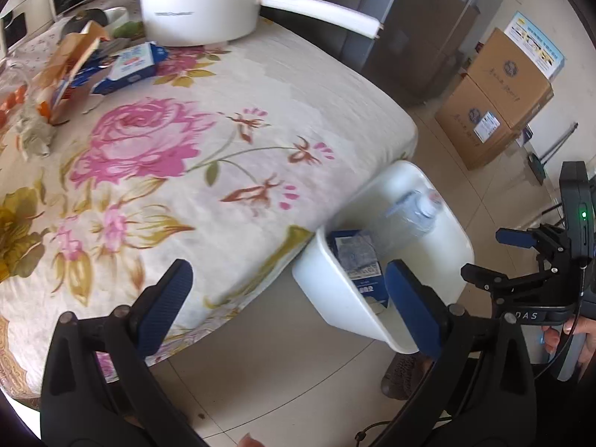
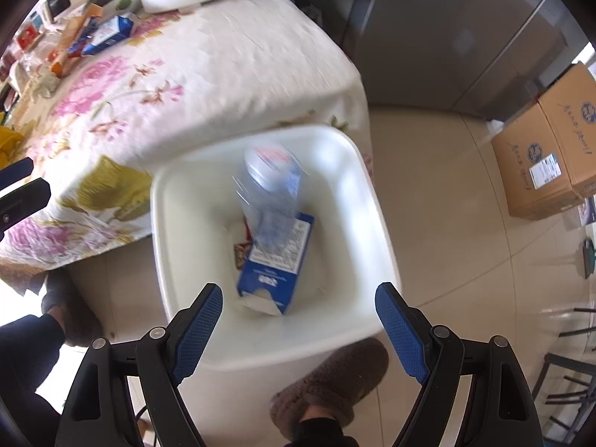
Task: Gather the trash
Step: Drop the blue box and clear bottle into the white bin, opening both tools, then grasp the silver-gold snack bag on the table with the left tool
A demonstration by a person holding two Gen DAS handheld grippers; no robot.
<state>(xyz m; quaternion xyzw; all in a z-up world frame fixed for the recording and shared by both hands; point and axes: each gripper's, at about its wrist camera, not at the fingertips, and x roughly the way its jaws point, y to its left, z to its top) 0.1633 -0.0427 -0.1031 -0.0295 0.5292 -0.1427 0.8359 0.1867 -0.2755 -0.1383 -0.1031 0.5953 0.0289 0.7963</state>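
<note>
A white trash bin (image 2: pixel 376 231) stands on the floor by the table corner; it also shows in the left wrist view (image 1: pixel 327 290). Inside it lie a blue carton (image 2: pixel 275 272) and a clear plastic bottle (image 2: pixel 270 186), blurred, the bottle on top of the carton. My right gripper (image 2: pixel 298 320) is open and empty, above the bin's near rim. My left gripper (image 1: pixel 290 298) is open and empty, over the table's edge left of the bin. On the far table lie a blue-white packet (image 1: pixel 130 63), an orange wrapper (image 1: pixel 70 67) and crumpled paper (image 1: pixel 35 134).
The table has a floral cloth (image 1: pixel 223 111). A white pot (image 1: pixel 201 3) stands at its back. Cardboard boxes (image 1: pixel 499 100) and a grey fridge (image 1: pixel 417 26) stand beyond. A slippered foot (image 2: pixel 331 376) is beside the bin.
</note>
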